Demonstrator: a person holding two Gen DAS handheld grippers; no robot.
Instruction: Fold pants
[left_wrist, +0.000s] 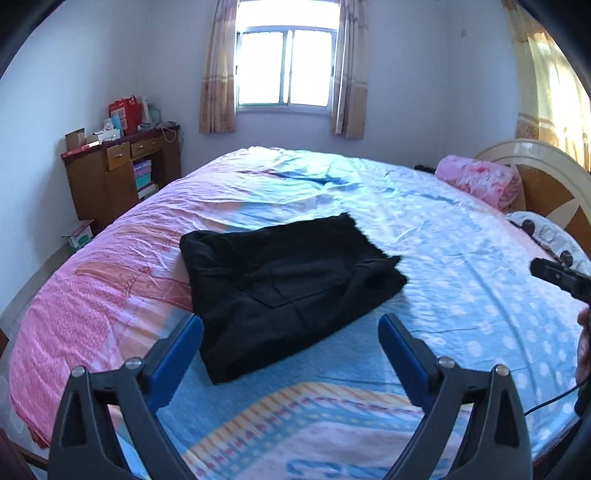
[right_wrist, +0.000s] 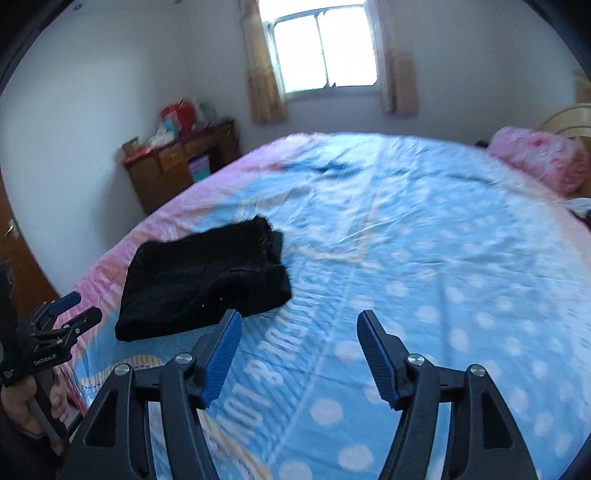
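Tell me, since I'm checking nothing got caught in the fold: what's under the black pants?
Only the blue-and-pink bedsheet shows around the folded black pants. What lies directly beneath or inside the folds is covered.

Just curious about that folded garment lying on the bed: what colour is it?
Plain black folded pants, clearest in the left wrist view.

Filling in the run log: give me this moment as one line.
pants: folded, flat on bed | left gripper: jaws open, empty | right gripper: jaws open, empty | neither touches pants
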